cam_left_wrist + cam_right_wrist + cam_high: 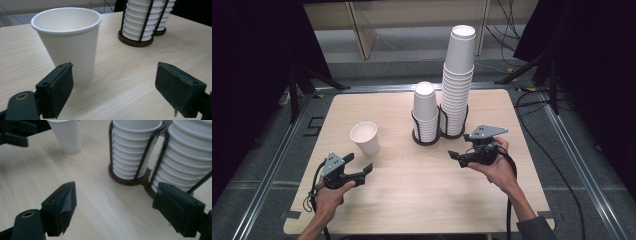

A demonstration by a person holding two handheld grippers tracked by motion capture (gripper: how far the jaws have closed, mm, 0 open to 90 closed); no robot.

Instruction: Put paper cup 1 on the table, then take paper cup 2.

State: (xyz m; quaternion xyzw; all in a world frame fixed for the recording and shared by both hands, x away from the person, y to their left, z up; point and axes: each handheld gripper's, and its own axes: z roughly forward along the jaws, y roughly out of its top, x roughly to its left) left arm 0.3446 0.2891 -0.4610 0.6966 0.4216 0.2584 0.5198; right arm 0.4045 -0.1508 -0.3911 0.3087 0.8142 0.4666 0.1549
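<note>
High view first: at the left, the left hand-held gripper (pixel 362 172) is hovering over the near-left part of the worktop (pixel 422 200), its jaws pointing toward the right and slightly away from the person. Its own camera is showing the two black jaws standing well apart with nothing between them. Just beyond it, a single paper cup (pixel 365 138) is standing upright on the worktop, mouth up, near the jaw tips but not touching them. From the left gripper view, that cup (pixel 68 42) is sitting just past the left-hand jaw, partly behind it, while the gap between the jaws is looking onto bare wood.

Moving right, a dark double wire holder (pixel 432 137) is standing past the middle of the worktop, carrying a short stack of cups (pixel 425 112) and, touching beside it, a much taller stack (pixel 458 80).

Farther right, the right hand-held gripper (pixel 457 157) is being held just in front of the holder, pointing left. Its jaws are also standing wide apart and gripping nothing, with the holder (pixel 130 178) lying beyond them.
</note>
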